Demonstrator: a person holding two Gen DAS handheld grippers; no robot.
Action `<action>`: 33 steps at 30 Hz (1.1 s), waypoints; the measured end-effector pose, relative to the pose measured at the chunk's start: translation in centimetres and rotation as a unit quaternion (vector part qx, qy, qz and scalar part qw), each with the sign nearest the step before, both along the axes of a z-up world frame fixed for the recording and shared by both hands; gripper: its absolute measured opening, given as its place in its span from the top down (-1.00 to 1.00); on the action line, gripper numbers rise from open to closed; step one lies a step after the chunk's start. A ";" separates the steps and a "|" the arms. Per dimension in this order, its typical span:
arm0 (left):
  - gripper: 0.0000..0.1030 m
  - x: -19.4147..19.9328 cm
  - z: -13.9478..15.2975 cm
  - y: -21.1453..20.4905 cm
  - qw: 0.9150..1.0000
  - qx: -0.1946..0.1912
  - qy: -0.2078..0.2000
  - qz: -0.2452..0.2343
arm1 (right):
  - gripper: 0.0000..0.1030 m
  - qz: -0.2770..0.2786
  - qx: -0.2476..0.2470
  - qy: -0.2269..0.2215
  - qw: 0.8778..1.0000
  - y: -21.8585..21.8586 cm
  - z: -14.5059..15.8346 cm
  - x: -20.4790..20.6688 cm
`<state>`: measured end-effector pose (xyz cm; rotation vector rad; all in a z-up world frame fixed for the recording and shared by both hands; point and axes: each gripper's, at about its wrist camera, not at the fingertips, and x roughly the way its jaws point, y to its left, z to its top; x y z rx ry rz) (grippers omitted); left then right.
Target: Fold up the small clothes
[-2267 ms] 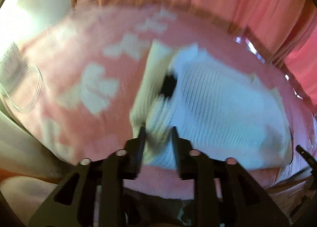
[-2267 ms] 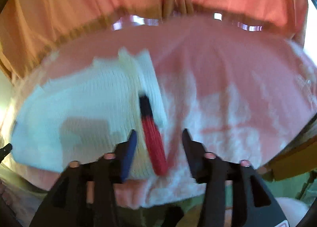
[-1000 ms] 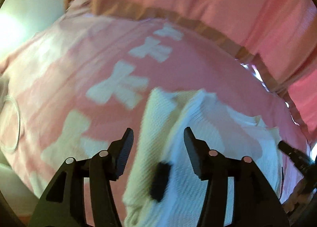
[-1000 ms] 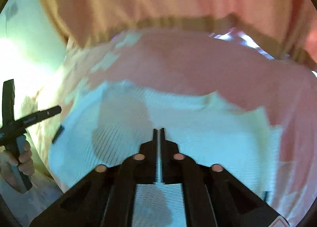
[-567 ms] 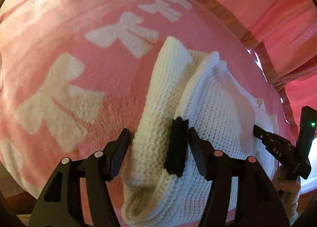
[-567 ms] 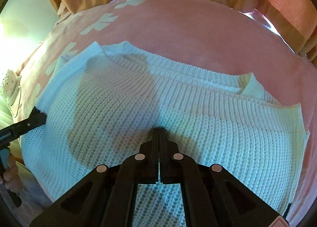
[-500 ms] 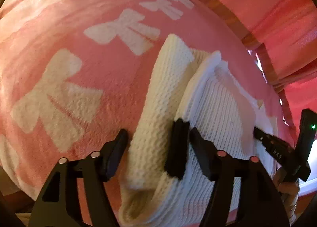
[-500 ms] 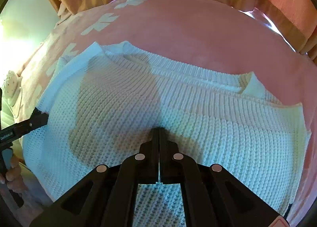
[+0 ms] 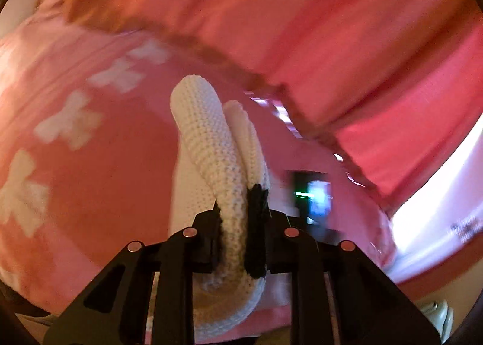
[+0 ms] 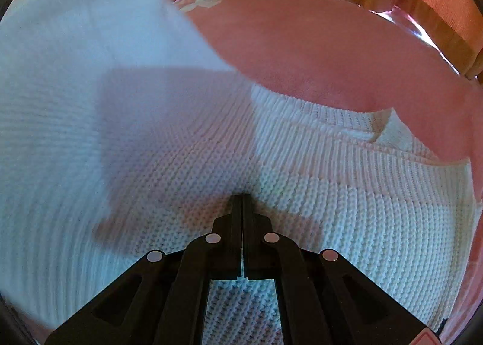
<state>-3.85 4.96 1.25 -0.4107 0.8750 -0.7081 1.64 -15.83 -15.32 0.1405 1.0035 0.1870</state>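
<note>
A small white knit sweater [image 10: 347, 194] lies on a pink blanket [image 10: 317, 52]. My left gripper [image 9: 240, 212] is shut on the sweater's folded edge [image 9: 208, 134], beside a black tag [image 9: 256, 215], and holds it lifted off the blanket. In the right wrist view this lifted part [image 10: 75, 58] rises blurred at the left. My right gripper [image 10: 242, 198] is shut with its tips pressed down on the middle of the sweater, holding nothing.
The pink blanket with white bow shapes [image 9: 69, 125] covers the surface. Pink-orange curtains [image 9: 302, 28] hang behind it, with bright light at the right [image 9: 437, 218]. The right gripper's body shows blurred in the left wrist view [image 9: 314, 197].
My left gripper has closed on the sweater's edge and lifted it up off the blanket. My right gripper stays shut and pressed on the sweater's middle.
</note>
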 end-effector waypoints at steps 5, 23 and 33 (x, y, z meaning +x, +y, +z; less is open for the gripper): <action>0.61 -1.8 1.7 -7.5 0.999 0.024 -0.011 -0.048 | 1.00 0.009 0.066 0.021 0.998 -2.1 -0.1 0.4; -0.11 -7.5 -7.0 -19.6 0.987 0.124 -0.003 -0.100 | 0.06 -0.164 0.185 -0.031 0.969 -23.6 1.7 -14.2; -0.60 -11.7 -4.8 -10.2 0.987 0.108 -0.050 -0.104 | -0.50 -0.078 0.245 0.012 0.966 -17.7 0.7 -8.8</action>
